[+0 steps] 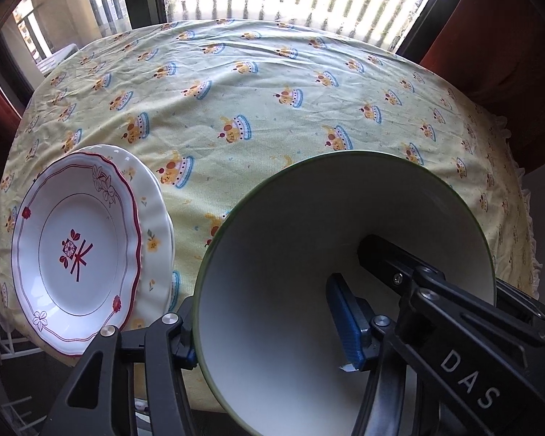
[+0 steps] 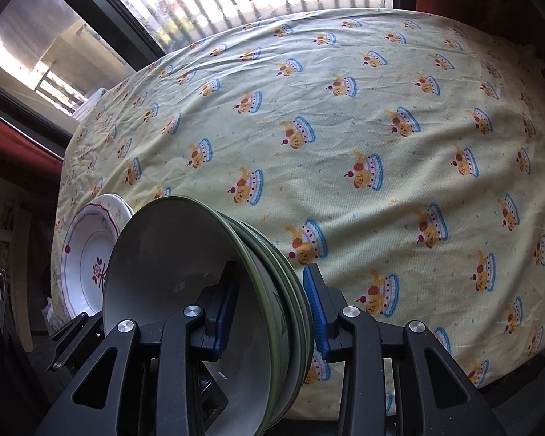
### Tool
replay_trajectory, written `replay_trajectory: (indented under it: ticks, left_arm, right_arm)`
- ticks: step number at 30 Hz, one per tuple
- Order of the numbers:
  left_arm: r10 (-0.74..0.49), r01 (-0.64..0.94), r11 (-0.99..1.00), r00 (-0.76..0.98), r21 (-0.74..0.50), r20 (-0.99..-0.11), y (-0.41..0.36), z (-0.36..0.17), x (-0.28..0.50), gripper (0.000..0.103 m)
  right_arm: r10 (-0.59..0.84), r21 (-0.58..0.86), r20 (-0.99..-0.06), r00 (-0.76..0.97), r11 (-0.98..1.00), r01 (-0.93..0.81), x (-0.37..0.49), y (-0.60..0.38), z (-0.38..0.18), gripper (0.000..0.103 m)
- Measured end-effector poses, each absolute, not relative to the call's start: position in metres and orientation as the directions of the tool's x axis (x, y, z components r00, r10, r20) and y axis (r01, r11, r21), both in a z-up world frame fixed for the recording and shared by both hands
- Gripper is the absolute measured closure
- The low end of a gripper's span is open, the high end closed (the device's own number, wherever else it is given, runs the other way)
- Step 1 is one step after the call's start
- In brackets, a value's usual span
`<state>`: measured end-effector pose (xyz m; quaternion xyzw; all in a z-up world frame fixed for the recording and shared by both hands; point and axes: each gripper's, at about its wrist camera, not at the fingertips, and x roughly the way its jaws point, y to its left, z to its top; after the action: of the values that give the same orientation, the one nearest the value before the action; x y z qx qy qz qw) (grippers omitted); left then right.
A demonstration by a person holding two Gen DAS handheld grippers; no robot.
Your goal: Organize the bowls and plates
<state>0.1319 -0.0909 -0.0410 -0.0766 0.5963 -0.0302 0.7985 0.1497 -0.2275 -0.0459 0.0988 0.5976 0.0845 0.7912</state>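
Left tongs (image 1: 269, 341) pinch the near wall of the top bowl (image 1: 309, 254): one blue pad (image 1: 345, 323) inside, other pad mostly hidden behind the green rim. Right tongs (image 2: 272, 312) pinch the bowl stack (image 2: 272, 290) at its rims, one pad inside top bowl, one outside. Stack is tilted, held over near table edge; bottoms cut off by frame. Approx 4 green rims visible in right view, exact count hard to tell. Left view shows only the top bowl's interior, rest hidden behind it. Plates: 2, stacked at left edge of table (image 1: 272, 91); red-trim plate (image 1: 76, 254) on top, floral plate (image 1: 156, 225) under it, mostly covered. Yellow printed cloth covers the table.
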Motion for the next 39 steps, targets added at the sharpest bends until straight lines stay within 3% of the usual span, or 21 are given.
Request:
replay_trajectory:
  ticks: [24,39]
  left_arm:
    - [-0.166,-0.049,0.979,0.381,-0.199,-0.91,-0.009,-0.005,0.12,0.048]
    - [-0.166,-0.043,0.981,0.331,-0.191,-0.929,0.076,-0.016,0.129,0.048]
  right_arm:
    - [0.23,0.228,-0.895,0.383,0.972,-0.052,0.134,-0.155,0.007,0.064]
    - [0.225,0.23,-0.911,0.347,0.973,-0.028,0.144,-0.065,-0.005,0.064]
